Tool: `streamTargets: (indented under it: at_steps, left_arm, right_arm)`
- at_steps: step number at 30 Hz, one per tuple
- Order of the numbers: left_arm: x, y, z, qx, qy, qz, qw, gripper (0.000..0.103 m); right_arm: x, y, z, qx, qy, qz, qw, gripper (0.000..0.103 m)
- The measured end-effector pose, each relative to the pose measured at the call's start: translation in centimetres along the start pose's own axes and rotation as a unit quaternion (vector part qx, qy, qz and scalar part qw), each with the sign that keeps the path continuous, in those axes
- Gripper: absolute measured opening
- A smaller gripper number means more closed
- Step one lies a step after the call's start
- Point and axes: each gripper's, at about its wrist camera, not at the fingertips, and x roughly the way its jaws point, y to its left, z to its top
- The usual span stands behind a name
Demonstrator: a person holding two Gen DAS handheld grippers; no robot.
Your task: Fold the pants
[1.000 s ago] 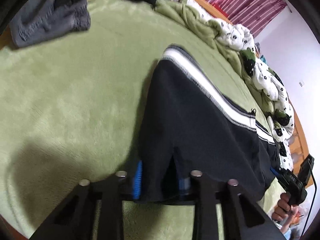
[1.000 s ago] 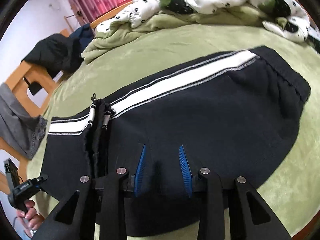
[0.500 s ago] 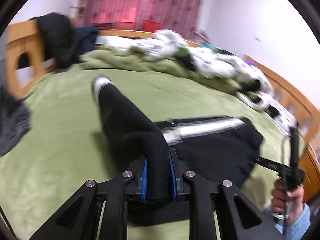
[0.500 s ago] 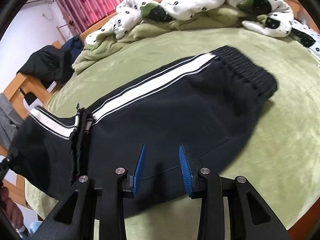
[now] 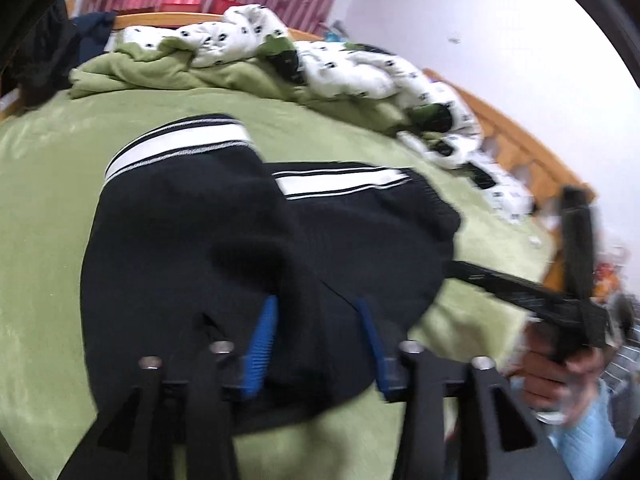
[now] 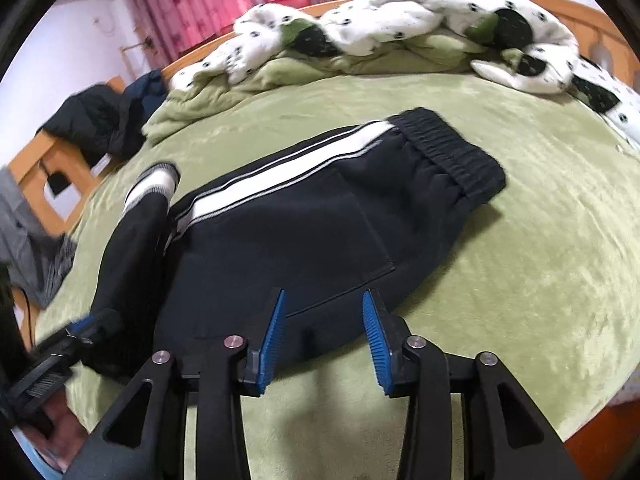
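Over on the left, the left gripper (image 5: pixel 316 332) was letting go, its jaws opening with the doubled-over leg of the black pants (image 6: pixel 320 224) draped loosely between the blue pads. The pants lay on the green bed cover (image 6: pixel 540 240), long axis running away to the waistband (image 6: pixel 448 156). On the right, the right gripper (image 6: pixel 324 332) was opening too, nothing gripped, nearer that waistband end.
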Motion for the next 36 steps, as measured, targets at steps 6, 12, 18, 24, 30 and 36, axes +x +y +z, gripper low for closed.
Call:
streamTargets:
  at_steps: [6,12,18,24,30,36]
  left_arm:
    - [-4.4,2.2,-2.6,0.017,-0.026,0.091,0.9954,0.065]
    - [-4.2,8.2,-5.8,-0.070,0.022,0.164,0.9837,0.066]
    - [-4.0,10.1,-7.0,-0.082,0.037,0.153,0.9841,0.066]
    - [-3.5,9.4,-7.2,-0.071,0.030,0.134,0.9879,0.066]
    - [-2.1,8.4,-6.6,-0.078,0.020,0.138,0.9871,0.066]
    - [-2.2,6.5,-6.5,-0.083,-0.010,0.056,0.9949,0.066]
  right_arm:
    - [1.2,3.6,0.1,-0.017,0.016,0.069,0.997,0.041]
    - [3.1,8.2,0.1,0.003,0.040,0.165,0.986,0.048]
    - [6.4,11.4,0.4,0.040,0.072,0.201,0.976,0.050]
    - [6.9,13.7,-0.8,0.014,0.062,0.193,0.979,0.024]
    - [4.7,14.0,-0.4,-0.007,0.026,0.209,0.978,0.018]
    - [1.8,10.4,2.4,0.040,-0.026,0.246,0.968,0.017]
